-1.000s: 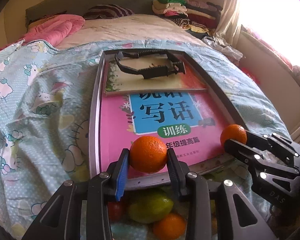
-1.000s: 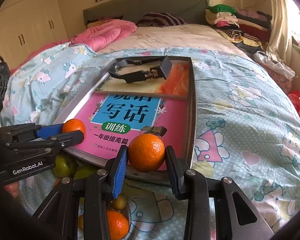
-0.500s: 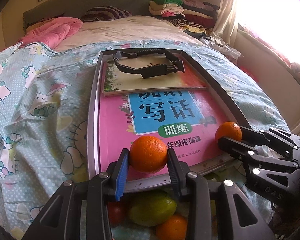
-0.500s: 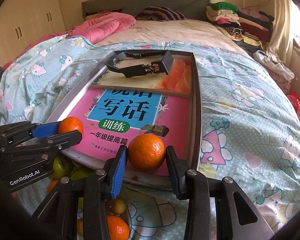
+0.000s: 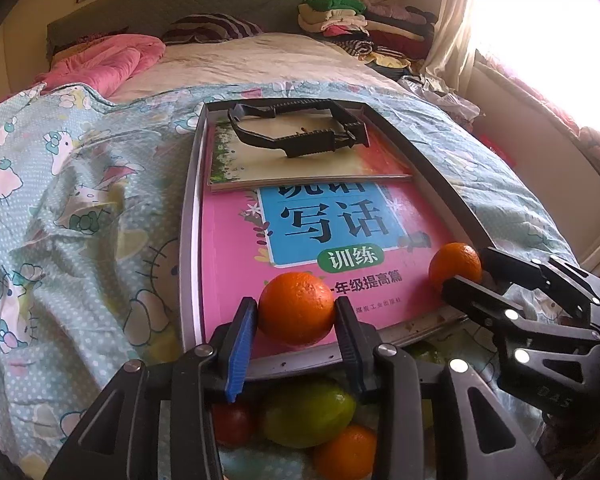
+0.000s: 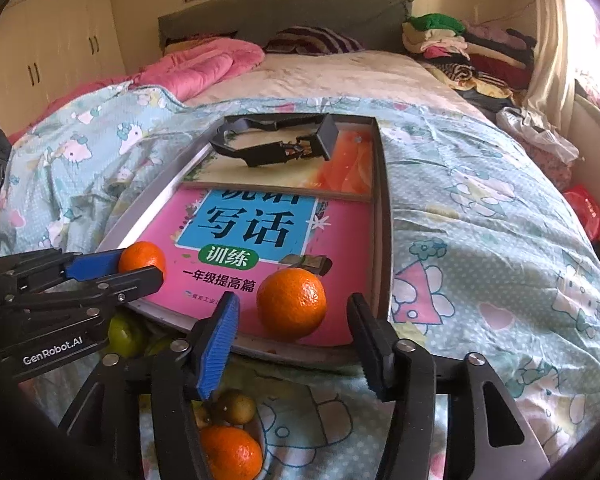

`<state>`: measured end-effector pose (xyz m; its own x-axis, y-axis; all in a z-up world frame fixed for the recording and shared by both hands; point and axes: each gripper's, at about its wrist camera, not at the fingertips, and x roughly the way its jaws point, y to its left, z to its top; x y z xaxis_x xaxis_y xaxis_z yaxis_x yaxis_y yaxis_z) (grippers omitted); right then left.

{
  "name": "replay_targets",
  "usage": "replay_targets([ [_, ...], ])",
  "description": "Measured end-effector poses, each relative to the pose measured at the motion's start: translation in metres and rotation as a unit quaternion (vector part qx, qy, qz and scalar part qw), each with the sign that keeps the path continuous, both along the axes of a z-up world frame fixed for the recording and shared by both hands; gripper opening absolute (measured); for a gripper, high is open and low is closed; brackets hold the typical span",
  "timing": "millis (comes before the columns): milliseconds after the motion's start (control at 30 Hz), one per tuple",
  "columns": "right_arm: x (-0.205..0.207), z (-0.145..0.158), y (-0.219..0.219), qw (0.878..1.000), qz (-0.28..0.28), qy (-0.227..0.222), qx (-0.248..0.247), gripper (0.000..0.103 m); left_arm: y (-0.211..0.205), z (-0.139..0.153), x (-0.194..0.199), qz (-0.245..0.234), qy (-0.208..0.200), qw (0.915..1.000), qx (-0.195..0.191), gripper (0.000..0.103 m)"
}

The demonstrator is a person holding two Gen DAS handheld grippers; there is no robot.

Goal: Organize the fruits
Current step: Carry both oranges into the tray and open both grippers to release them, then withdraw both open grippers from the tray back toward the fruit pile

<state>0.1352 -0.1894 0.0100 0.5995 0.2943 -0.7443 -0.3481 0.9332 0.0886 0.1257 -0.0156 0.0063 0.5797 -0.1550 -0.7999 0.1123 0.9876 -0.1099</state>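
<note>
In the left wrist view my left gripper (image 5: 295, 306) is shut on an orange (image 5: 296, 308) just above the near end of a pink book (image 5: 228, 260) in a grey tray (image 5: 188, 240). Its jaws are starting to open, though both pads still touch the peel. In the right wrist view my right gripper (image 6: 293, 300) is open and still opening. A second orange (image 6: 291, 302) rests on the book between its fingers, with a gap on each side. Each gripper also shows at the edge of the other's view, the right gripper (image 5: 468, 272) and the left gripper (image 6: 140, 266).
Under the grippers lies a heap of fruit: a green one (image 5: 306, 414), a red one (image 5: 234, 420) and more oranges (image 6: 230, 454). A black plastic frame (image 5: 296, 132) lies on another book at the tray's far end. The tray sits on a patterned bedspread (image 6: 480, 220).
My right gripper's jaws have spread apart and let go of their orange, which now sits on the pink book. The left gripper still grips its orange in the same place.
</note>
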Motion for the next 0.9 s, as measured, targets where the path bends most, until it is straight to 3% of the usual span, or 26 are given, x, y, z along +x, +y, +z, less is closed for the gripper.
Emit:
replay_targets([
  [100, -0.005, 0.003, -0.003, 1.0, -0.005, -0.004, 0.006, 0.062, 0.001, 0.002, -0.001, -0.001, -0.003, 1.0, 0.003, 0.052],
  [233, -0.01, 0.006, -0.004, 1.0, -0.008, -0.007, 0.012, 0.062, 0.002, 0.003, -0.002, -0.001, -0.005, 1.0, 0.003, 0.056],
  [400, -0.019, 0.011, -0.005, 1.0, -0.009, -0.017, 0.012, 0.064, 0.004, 0.01, -0.007, -0.004, -0.012, 0.9999, -0.01, 0.068],
  [900, -0.04, 0.028, -0.012, 0.998, -0.015, -0.051, 0.027, 0.07, 0.015, 0.038, -0.027, 0.016, -0.045, 0.9985, -0.026, 0.085],
])
